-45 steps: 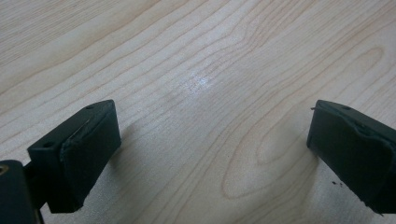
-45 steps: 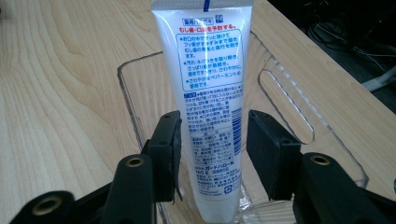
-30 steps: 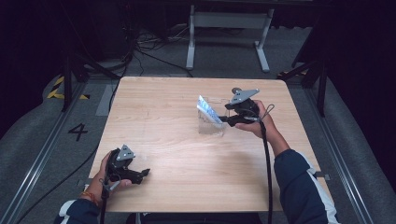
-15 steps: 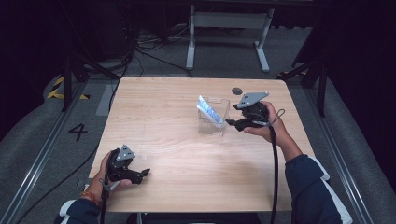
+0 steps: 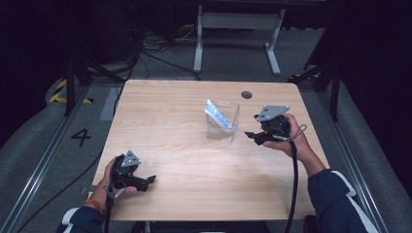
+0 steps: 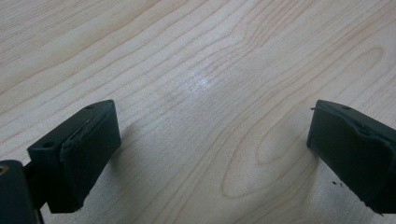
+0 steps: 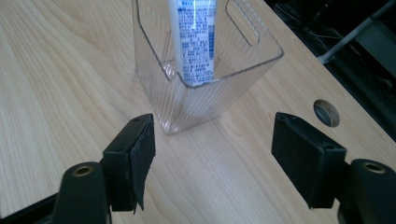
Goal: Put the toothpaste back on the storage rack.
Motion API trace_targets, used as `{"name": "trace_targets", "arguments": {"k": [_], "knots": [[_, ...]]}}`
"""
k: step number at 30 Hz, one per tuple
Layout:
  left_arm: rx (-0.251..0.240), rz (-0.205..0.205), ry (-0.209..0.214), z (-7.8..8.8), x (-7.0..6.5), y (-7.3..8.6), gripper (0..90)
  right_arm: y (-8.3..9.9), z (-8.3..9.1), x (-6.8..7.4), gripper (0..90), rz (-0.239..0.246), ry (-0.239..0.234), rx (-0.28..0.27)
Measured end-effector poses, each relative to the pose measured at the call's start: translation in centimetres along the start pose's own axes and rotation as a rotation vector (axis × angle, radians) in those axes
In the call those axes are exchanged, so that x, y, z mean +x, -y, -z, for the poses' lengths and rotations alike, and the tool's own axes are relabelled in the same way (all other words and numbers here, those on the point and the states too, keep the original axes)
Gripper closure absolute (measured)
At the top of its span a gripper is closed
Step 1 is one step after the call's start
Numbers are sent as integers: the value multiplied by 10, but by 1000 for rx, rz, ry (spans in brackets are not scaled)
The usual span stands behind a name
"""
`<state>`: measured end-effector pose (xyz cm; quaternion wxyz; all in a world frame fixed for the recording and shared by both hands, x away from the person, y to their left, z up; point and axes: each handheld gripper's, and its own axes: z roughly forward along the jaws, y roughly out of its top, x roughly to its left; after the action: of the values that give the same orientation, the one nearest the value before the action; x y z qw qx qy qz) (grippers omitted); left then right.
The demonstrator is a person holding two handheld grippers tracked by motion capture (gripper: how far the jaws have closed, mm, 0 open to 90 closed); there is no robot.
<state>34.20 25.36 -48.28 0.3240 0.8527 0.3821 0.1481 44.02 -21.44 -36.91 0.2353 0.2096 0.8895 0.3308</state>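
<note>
Surface: wooden table (image 5: 194,97), dark floor all round.
Left gripper (image 5: 151,179): low by the near left corner, hand wrapped round it, jaws spread wide over bare wood.
Right gripper (image 5: 249,135): near the right edge, held level, aimed at the clear bin (image 5: 222,132); jaws have just been opening, nothing between them.
Tube (image 5: 218,116): leaning inside the bin, mid-table.
Room: open wood between bin and near edge.

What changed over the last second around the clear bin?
The right gripper drew back from the clear bin toward the table's right edge, its jaws just opening with nothing between them. The tube was left leaning inside the bin. The left gripper stayed open at the near left; the bin kept its place.
</note>
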Motion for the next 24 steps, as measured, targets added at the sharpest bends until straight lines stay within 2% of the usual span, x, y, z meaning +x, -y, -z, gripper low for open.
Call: {"name": "trace_targets", "arguments": {"k": [18, 24], "knots": [[0, 0, 0, 0, 0, 0, 32, 46, 14, 11, 294, -44, 7, 8], [-1, 5, 0, 0, 0, 0, 32, 59, 15, 15, 284, -42, 5, 32]]}}
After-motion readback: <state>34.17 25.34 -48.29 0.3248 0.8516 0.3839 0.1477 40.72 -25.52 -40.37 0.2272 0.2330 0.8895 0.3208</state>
